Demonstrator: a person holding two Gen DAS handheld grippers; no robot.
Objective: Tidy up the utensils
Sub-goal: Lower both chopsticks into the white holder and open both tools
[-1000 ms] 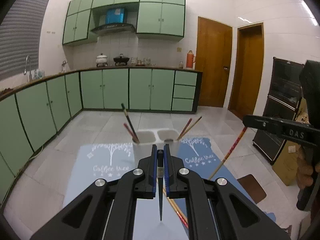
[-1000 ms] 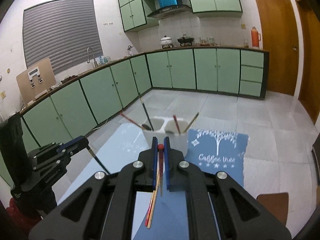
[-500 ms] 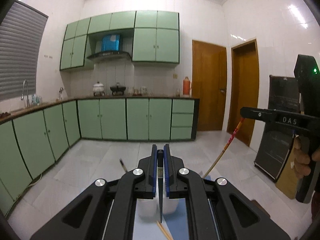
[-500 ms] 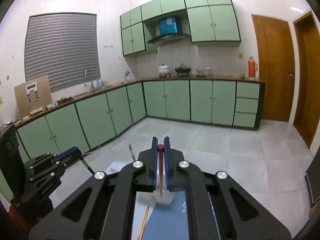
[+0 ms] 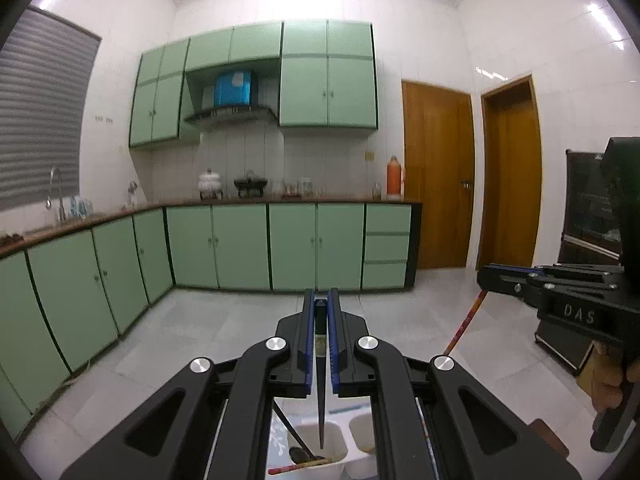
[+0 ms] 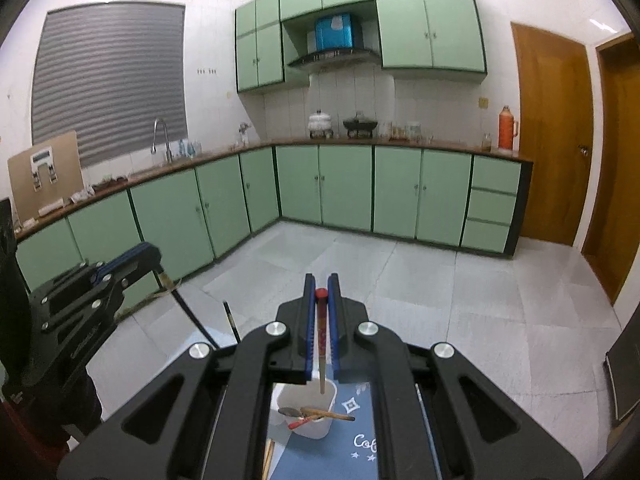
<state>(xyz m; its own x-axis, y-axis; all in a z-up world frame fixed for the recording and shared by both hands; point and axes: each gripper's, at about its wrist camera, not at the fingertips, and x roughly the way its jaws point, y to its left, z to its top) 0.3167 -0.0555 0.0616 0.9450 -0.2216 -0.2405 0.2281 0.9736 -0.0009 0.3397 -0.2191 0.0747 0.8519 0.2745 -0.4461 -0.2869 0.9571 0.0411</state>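
Both tools are pinched tight: the left gripper (image 5: 321, 312) on a dark chopstick (image 5: 321, 400), the right gripper (image 6: 321, 292) on a red-tipped chopstick (image 6: 321, 344). Each tip hangs over the white holder (image 6: 308, 428) at six o'clock. A few utensils already sit inside; these two remain to drop.

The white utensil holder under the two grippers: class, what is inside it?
The white utensil holder contains a spoon and leaning chopsticks. Its bottom and other compartments are hidden behind the gripper frames.
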